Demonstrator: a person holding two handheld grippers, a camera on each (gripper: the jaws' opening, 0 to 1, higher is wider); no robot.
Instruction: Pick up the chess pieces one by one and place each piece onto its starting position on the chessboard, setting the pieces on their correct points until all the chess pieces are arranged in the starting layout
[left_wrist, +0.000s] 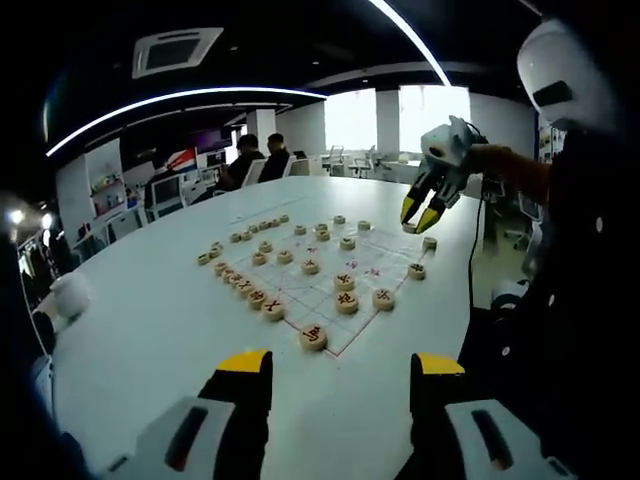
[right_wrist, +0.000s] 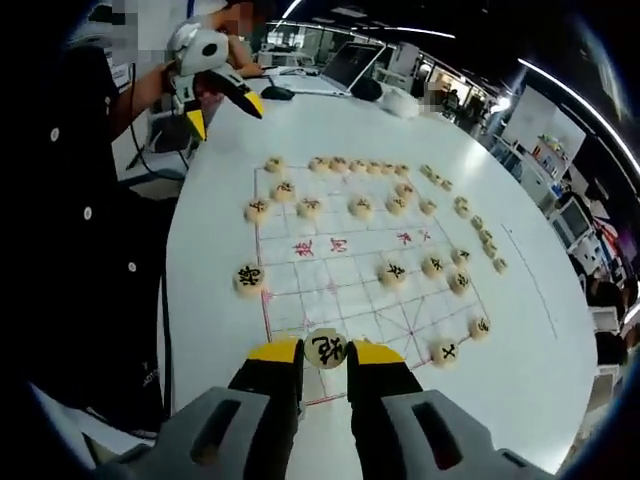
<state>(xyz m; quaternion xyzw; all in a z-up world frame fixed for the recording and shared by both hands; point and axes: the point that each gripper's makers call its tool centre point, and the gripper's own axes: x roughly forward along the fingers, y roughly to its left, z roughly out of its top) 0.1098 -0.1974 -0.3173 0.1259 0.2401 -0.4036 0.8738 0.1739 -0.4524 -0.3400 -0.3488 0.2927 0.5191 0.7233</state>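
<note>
In the left gripper view, the left tool is being held spread at the bottom of the frame, above the white tabletop. The chessboard is being shown at centre.

In the right gripper view, a chess piece is being pinched by the right tool at the board's lower-centre edge.

Left gripper view sits low and back from one end of the chessboard, looking down its length toward the bright windows. Right gripper view looks from the opposite end, high and steep, hard up against the board's near edge. Both take in the white table, the board and each other's gripper.
</note>
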